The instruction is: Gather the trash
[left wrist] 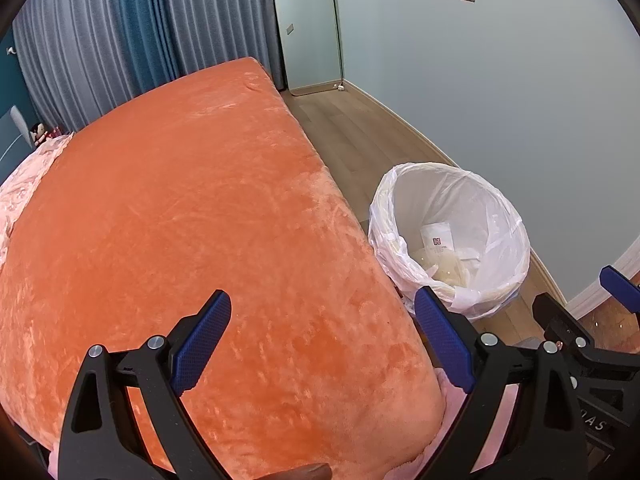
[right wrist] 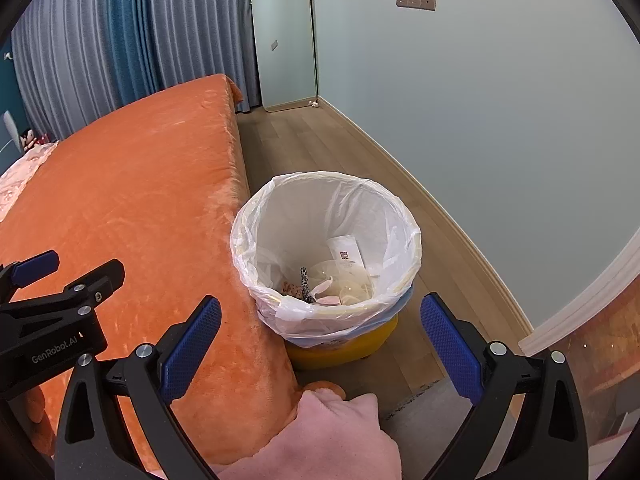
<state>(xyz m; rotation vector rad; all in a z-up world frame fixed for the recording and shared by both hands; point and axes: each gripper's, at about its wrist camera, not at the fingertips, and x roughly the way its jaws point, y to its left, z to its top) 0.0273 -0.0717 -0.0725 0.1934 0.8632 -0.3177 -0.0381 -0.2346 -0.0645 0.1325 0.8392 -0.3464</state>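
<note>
A yellow trash bin (right wrist: pixel 344 350) lined with a white plastic bag (right wrist: pixel 280 216) stands on the floor against the bed's side; it also shows in the left wrist view (left wrist: pixel 384 216). Inside lie a white paper packet (right wrist: pixel 346 254), clear wrappers and a patterned strip (right wrist: pixel 305 282). My left gripper (left wrist: pixel 324 342) is open and empty above the orange bed's corner. My right gripper (right wrist: pixel 320 340) is open and empty, just in front of the bin. Each gripper shows at the edge of the other's view.
The bed with an orange plush cover (left wrist: pixel 180 208) fills the left. A pink blanket (right wrist: pixel 328 436) hangs at its near corner. Wooden floor (right wrist: pixel 304 148) runs between bed and pale wall. A mirror (right wrist: pixel 284 36) leans by the curtains (left wrist: pixel 100 32).
</note>
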